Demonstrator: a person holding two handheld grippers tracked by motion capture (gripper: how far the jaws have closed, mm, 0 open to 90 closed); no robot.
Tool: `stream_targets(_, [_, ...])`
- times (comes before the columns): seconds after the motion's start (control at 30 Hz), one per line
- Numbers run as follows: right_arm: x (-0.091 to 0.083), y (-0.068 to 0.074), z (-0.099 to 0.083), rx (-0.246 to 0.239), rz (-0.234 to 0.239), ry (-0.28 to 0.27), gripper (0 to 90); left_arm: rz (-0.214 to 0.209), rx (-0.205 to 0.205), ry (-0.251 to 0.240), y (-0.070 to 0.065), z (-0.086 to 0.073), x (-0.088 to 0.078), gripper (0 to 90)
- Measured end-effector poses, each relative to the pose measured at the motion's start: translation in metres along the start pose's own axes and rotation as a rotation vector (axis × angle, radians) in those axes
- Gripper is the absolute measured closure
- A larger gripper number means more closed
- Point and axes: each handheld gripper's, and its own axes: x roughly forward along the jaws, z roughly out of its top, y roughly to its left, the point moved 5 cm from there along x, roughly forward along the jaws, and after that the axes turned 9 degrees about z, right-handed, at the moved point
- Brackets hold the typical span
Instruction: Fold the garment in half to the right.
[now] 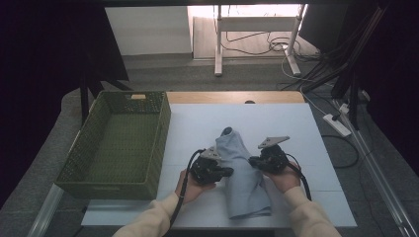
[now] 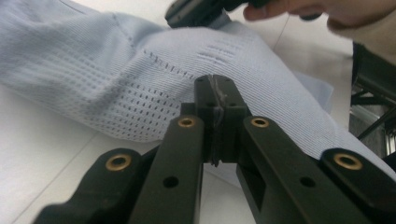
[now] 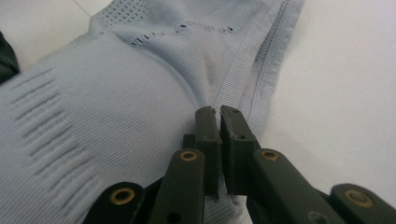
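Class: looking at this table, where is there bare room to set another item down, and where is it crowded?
Free: the white table top beyond the light blue garment, the strip between garment and green basket, and the basket's inside. Crowded: the near middle, where both grippers, left and right, flank the garment.

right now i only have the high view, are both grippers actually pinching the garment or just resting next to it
Observer: The left gripper view shows the left gripper with jaws closed together on the edge of the garment.
Operator: and the right one
Observer: The right gripper is shut on the garment too, pinching fabric right beside a ribbed hem.
Operator: what's the fabric like where the left one has it
Observer: It is a knit with rows of small holes, just left of the jaws.
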Motion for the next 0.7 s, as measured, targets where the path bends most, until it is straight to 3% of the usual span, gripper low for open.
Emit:
stream_targets(0.3, [-0.004,0.000,0.002,-0.003,-0.007,-0.008,85.0,-0.002,0.008,0.077,0.003,-0.017,0.020,88.9])
stream_targets(0.57, [-0.006,-0.002,0.002,0.001,-0.014,-0.027,79.6,-0.002,0.005,0.072,0.002,-0.020,0.026,88.9])
stream_targets(0.7, [-0.010,-0.002,0.005,-0.005,-0.040,-0.051,69.5,-0.009,-0.010,0.062,0.002,-0.021,0.028,89.0])
